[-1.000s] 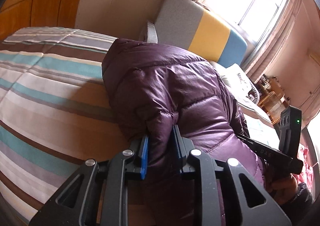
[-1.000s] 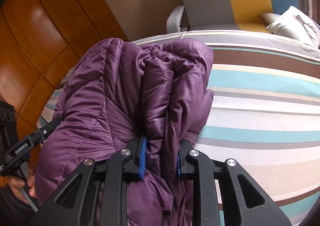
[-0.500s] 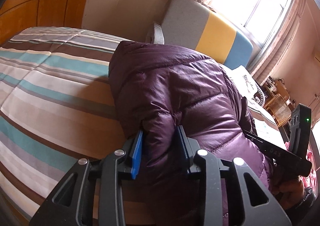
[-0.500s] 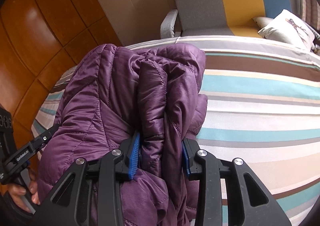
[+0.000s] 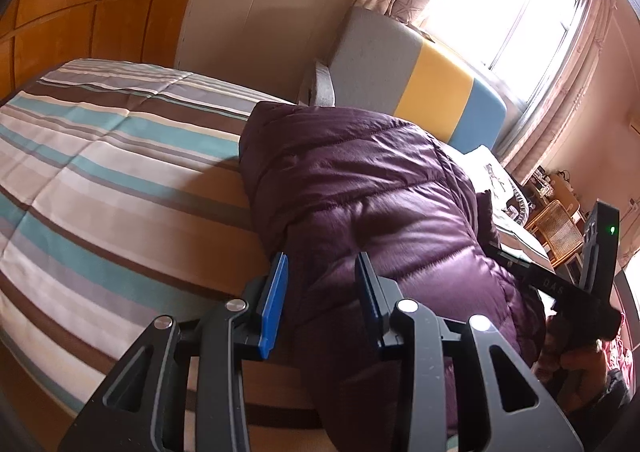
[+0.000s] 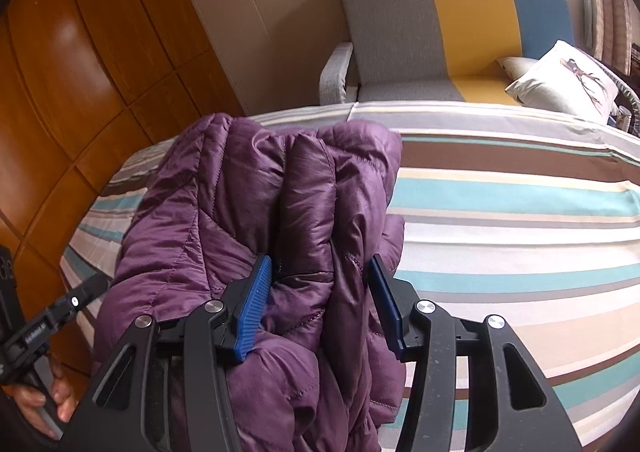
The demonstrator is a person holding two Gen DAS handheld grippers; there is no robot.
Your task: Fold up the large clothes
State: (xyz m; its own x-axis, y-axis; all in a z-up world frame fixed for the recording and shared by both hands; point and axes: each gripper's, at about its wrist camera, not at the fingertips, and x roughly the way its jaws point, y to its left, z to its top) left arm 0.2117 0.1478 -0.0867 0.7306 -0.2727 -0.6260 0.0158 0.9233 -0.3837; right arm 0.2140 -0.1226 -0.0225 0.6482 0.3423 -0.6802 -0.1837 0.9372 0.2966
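Observation:
A purple quilted down jacket (image 5: 360,187) lies folded in a thick bundle on the striped bed (image 5: 100,179). My left gripper (image 5: 322,272) has its jaws parted around one end of the bundle, with fabric bulging between the blue pads. My right gripper (image 6: 320,280) stands at the other end of the jacket (image 6: 248,211), its jaws also spread wide around the folds. The right gripper's body shows in the left wrist view (image 5: 576,284), and the left gripper's tip shows in the right wrist view (image 6: 52,316).
The bed (image 6: 520,219) has a striped cover of teal, brown and cream. A grey, yellow and blue sofa (image 6: 448,19) with a white cushion (image 6: 564,79) stands behind it. Wooden wall panels (image 6: 60,63) are to the left. A window (image 5: 500,3) and a wicker chair (image 5: 560,228) are on the right.
Both grippers have opened: the jaws were clamped tight on the jacket a second ago and are now spread wide. The jacket has settled onto the bed.

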